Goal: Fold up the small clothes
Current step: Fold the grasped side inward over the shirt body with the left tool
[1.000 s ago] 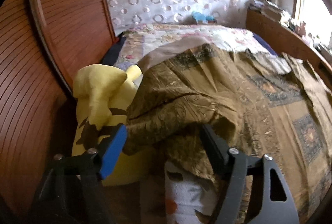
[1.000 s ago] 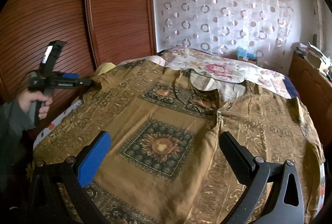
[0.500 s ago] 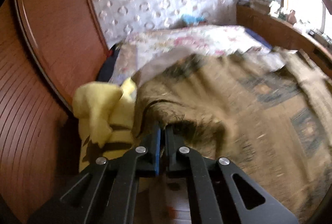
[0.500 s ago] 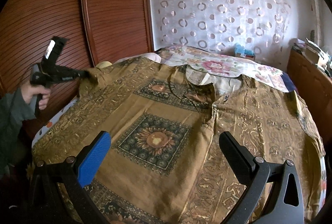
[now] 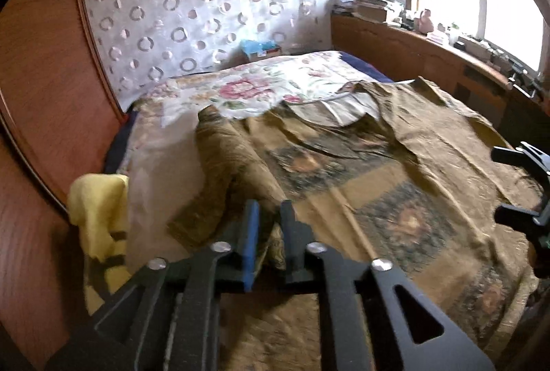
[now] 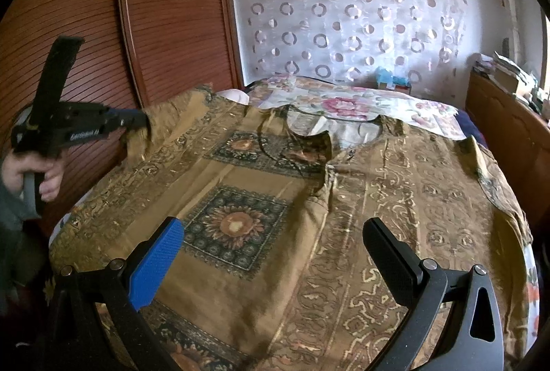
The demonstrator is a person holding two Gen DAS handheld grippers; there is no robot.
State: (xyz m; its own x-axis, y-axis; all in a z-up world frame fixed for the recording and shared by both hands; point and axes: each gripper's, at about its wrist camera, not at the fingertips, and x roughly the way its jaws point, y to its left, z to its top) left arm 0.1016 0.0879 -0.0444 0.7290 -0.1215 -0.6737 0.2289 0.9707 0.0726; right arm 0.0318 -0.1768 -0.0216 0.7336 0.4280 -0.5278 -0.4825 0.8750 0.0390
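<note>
Two handheld grippers work over a brown-gold patterned tunic (image 6: 343, 199) spread front-up across a bed, its neckline toward the circle-print curtain (image 6: 343, 10) at the far end and its near hem under the right camera. The tunic lies over a floral bedspread (image 6: 343, 103); no box, basket or other container can be made out on the bed. The left gripper (image 5: 270, 216), held in a hand (image 6: 31, 171) at the bed's left edge beside the slatted wooden wardrobe doors (image 6: 103, 27), has a bunched fold of the tunic's left sleeve between its narrowly parted pads; its jaws have just been opening a little, and the cloth looks pinched and lifted off the bed. A second ago those jaws stood wide around the sleeve edge, then clamped nearly together, and the sleeve, which draped off the bed's side over a yellow plush toy (image 5: 96, 213), is now drawn up and inward over the tunic's body. The right gripper (image 6: 271, 254) hovers over the tunic's lower front with its jaws spread wide and nothing between them, much as it did a second ago.
</note>
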